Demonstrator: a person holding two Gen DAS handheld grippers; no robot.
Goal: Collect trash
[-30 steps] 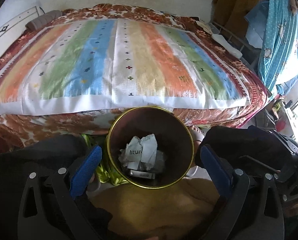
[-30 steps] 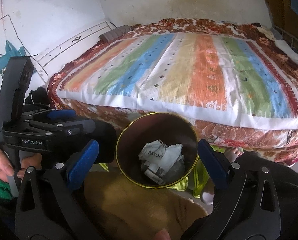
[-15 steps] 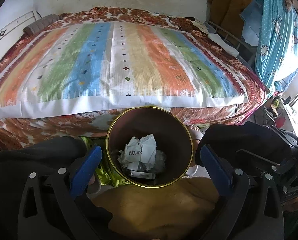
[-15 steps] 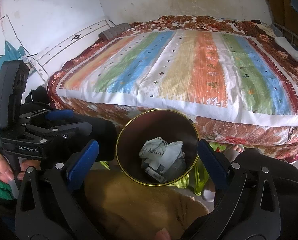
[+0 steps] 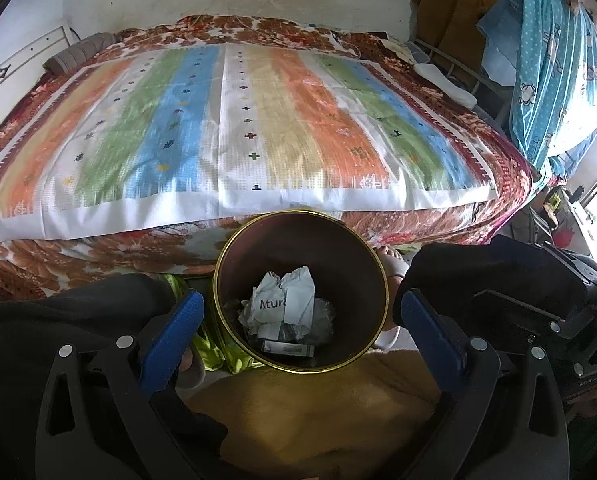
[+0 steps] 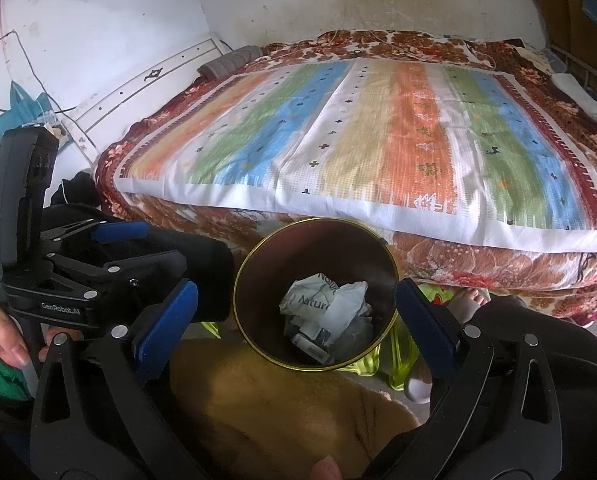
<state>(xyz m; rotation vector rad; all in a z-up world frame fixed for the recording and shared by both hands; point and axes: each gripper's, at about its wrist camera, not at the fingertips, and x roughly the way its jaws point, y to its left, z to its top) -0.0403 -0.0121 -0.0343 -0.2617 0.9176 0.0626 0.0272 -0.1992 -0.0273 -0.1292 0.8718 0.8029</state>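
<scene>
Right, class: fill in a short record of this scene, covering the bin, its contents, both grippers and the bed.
bin: round, gold-rimmed trash bin, upright, in front of the bed
contents: crumpled white paper with printed letters, a small flat box beneath
left gripper: open, empty, fingers either side of the bin
right gripper: open, empty
bed: striped blanket over floral cover

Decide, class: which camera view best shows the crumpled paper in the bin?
The left wrist view: the crumpled paper faces the camera inside the bin, its printed letters bold and central. The right wrist view shows the same paper more from the side, its print fainter.
</scene>
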